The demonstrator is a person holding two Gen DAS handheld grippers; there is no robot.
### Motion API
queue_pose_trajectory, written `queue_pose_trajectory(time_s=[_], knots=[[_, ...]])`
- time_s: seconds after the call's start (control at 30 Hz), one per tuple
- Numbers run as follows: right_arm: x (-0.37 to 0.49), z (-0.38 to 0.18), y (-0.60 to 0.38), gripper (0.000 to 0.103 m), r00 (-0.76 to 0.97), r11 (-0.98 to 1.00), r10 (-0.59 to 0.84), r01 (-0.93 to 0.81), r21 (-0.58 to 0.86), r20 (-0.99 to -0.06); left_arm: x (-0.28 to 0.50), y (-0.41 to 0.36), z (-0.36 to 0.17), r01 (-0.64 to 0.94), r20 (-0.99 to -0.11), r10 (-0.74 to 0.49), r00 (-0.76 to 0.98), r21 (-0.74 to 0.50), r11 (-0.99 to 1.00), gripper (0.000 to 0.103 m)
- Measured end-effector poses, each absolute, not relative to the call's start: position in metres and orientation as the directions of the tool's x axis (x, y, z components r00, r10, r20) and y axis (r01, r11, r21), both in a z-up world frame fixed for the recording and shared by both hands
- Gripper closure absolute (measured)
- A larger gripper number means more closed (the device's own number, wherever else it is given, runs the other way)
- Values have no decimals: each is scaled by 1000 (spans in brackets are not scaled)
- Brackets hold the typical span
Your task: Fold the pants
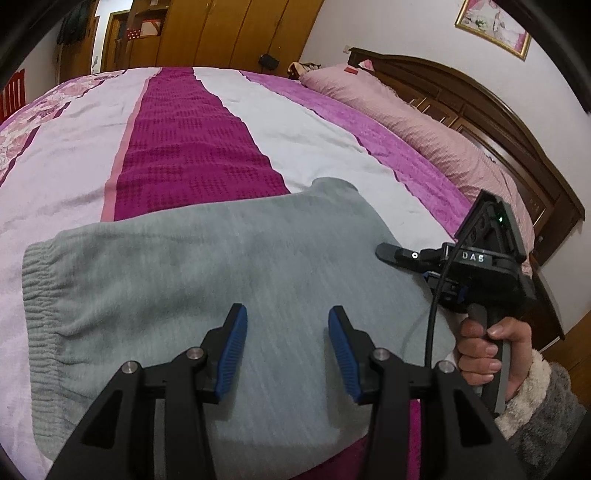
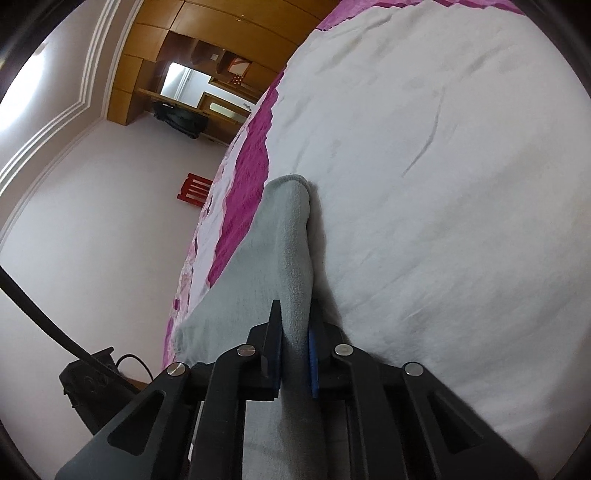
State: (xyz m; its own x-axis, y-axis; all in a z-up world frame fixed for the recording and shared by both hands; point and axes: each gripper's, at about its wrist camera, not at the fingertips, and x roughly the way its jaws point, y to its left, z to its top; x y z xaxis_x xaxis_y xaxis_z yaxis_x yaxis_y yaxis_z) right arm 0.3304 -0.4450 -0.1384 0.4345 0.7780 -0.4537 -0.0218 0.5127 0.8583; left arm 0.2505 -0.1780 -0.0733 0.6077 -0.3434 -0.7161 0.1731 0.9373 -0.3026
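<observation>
Grey fleece pants (image 1: 207, 266) lie folded on the bed, with the elastic waistband (image 1: 40, 295) at the left. My left gripper (image 1: 286, 321) is open just above the near part of the pants, with nothing between its blue pads (image 1: 232, 350). My right gripper (image 1: 391, 254) reaches in from the right at the pants' right edge. In the right wrist view it (image 2: 295, 332) is shut on a fold of the grey pants (image 2: 273, 258), which stretch away over the bed.
The bed (image 1: 314, 133) has a cover in white, pink and magenta stripes. A pink pillow (image 1: 406, 122) and a dark wooden headboard (image 1: 498, 122) lie at the right. Wooden wardrobes (image 1: 240, 33) stand behind. A red stool (image 2: 194, 188) stands by the bed's far side.
</observation>
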Motion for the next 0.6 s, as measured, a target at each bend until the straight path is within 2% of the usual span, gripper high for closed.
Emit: queue_pose_trajectory(time_s=[0.03,0.07,0.33,0.6], knots=[[331,-139,-445,92,433,509,780,-21,861,-451,250,-177,-72,176,-706,-354,614,-315,933,86],[331,-139,-445,92,433,506,782,-21,863,-448,251,-176,-71,183,-694,-371,616,-332,925,100],[330,-139,-444,92,435,522,775,-29,853,-459,270,-174,-79,104,-724,-340,600,-351,931,103],[329,-137,-445,92,420,541,763,1,841,-492,276,-182,-93,82,-763,-282,582,-290,953,102]])
